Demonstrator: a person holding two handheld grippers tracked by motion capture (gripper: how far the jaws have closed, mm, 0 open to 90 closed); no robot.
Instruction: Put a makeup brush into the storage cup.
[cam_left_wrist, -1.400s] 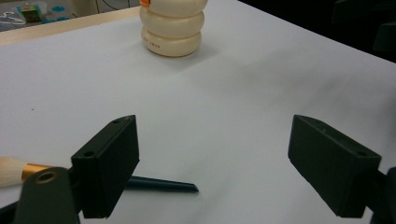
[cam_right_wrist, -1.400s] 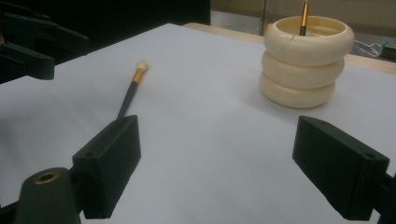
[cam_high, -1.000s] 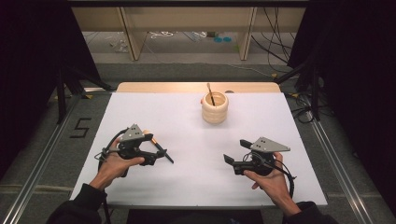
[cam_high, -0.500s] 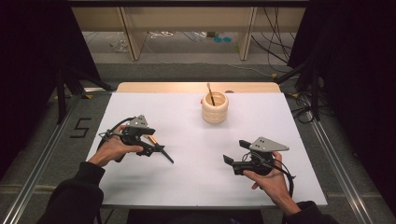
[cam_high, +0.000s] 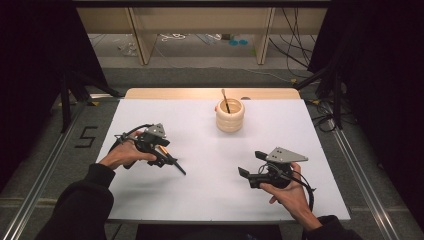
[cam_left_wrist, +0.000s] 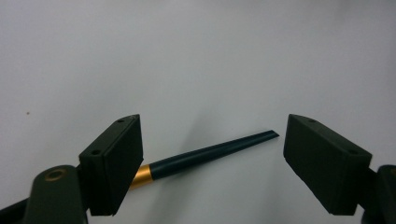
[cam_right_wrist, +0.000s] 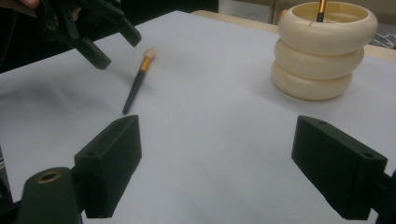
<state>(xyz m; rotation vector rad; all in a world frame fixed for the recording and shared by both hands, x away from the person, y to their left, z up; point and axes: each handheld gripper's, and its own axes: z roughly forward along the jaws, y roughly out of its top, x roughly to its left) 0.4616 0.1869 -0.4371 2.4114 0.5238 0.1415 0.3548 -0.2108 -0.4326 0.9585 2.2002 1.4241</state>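
A person's left gripper (cam_high: 161, 152) hovers over a dark-handled makeup brush (cam_left_wrist: 205, 154) lying flat on the white table (cam_high: 200, 200), its jaws spread wide and holding nothing; in the left gripper view the handle runs between them, with the gold ferrule close by one jaw. The brush is untouched by either tool and well apart from the cream ringed holder (cam_high: 230, 116) standing near the table's far edge. One brush (cam_right_wrist: 322, 10) already stands in that holder, its gold band showing above the rim, so part of the tidying looks done, though what else may sit inside cannot be made out from here. The right gripper (cam_high: 252, 172) waits lower on the table, jaws also parted and empty, aimed across toward the brush and the holder. Left to do, by the look of it: close on the lying brush, lift it and stand it in the holder
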